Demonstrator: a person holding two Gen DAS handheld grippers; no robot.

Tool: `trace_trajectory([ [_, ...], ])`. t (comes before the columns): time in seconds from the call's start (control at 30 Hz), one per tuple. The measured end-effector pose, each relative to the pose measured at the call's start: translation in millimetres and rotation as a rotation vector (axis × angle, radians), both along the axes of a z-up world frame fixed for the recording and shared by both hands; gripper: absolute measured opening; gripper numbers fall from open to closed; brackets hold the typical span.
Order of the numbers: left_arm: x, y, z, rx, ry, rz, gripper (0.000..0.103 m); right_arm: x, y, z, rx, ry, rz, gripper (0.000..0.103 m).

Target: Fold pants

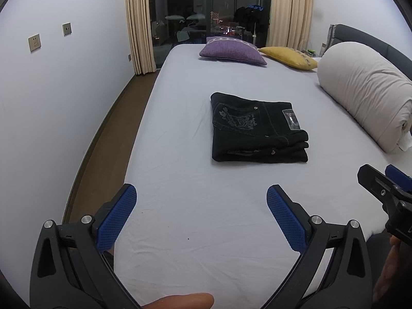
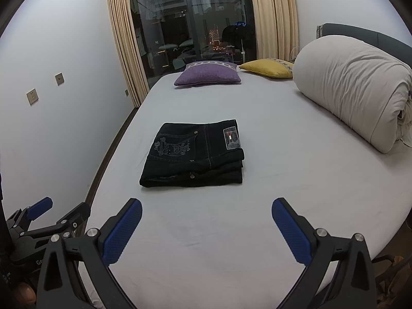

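Black pants [image 1: 257,128] lie folded into a compact rectangle on the white bed sheet [image 1: 193,219], back pocket embroidery and a label facing up; they also show in the right wrist view [image 2: 195,157]. My left gripper [image 1: 202,195] is open and empty, held above the sheet well short of the pants. My right gripper [image 2: 207,208] is open and empty, also short of the pants. The right gripper shows at the right edge of the left wrist view [image 1: 386,188]; the left gripper shows at the lower left of the right wrist view [image 2: 51,213].
A rolled white duvet [image 1: 365,95] lies along the right side by the grey headboard [image 1: 373,38]. A purple cushion [image 1: 231,54] and a yellow cushion [image 1: 288,56] sit at the far end. A white wall [image 1: 64,103] and floor strip run along the bed's left edge.
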State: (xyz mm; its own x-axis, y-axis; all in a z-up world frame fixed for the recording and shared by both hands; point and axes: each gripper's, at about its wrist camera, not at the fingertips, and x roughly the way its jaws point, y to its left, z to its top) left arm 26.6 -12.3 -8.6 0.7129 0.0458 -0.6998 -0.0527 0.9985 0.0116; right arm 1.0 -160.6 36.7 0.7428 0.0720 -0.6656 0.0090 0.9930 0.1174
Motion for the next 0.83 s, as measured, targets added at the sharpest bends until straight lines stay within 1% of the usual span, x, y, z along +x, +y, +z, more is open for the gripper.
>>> trace_trajectory([
  [0.77, -2, -9, -4, -0.024, 0.012, 0.007, 0.103, -2, 1, -3, 0.006, 0.017, 0.010, 0.103],
  [0.83, -2, -10, -5, -0.014, 0.014, 0.011, 0.103, -2, 1, -3, 0.008, 0.020, 0.009, 0.103],
])
